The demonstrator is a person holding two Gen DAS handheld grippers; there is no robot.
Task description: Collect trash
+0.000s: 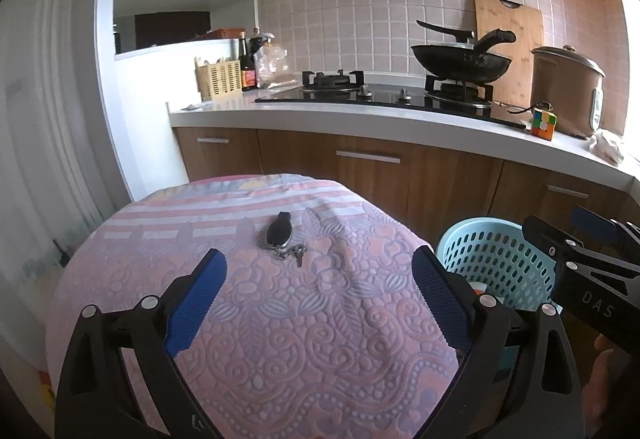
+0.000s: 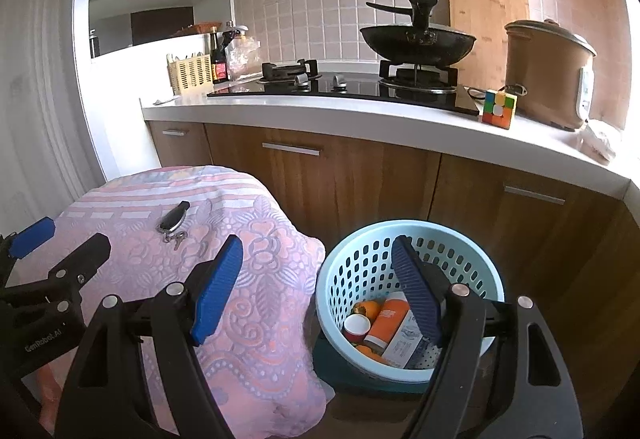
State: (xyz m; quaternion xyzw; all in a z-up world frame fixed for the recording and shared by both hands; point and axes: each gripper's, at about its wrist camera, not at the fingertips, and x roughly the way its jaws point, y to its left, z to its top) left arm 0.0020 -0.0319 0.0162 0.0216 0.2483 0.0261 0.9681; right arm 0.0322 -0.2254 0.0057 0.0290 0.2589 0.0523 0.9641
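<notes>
1. Now both tongs stand apart with nothing between their pads: the left tongs (image 1: pixel 320 295) hang over the cloth-covered counter (image 1: pixel 280 339), and the right tongs (image 2: pixel 316 287) hang over the near rim of the blue basket (image 2: pixel 344 271).
2. Trash already lies in the basket, which stands on the floor just right of the counter: an orange bottle (image 2: pixel 386 321), a red-rimmed cup (image 2: pixel 356 325), a printed carton (image 2: pixel 406 343) and orange peel (image 2: pixel 368 307).
3. Only a black key fob (image 1: pixel 277 235) with its keys (image 1: pixel 295 254) shows on the cloth, near the far middle. It looks like a keeper, not trash, so I judge the collecting close to done.
4. To do this step well, sweep each camera across the cloth and the floor beside the basket before reaching, since the near edge of the counter is hidden behind the tongs.
5. Keep the tongs wide and clear of the fob; the cloth is soft and rumpled and may drag with a careless pass.
6. The trash looks light and mixed: the bottle smooth and round, likely to roll; the carton flat and easy to pinch; the peel limp.
</notes>
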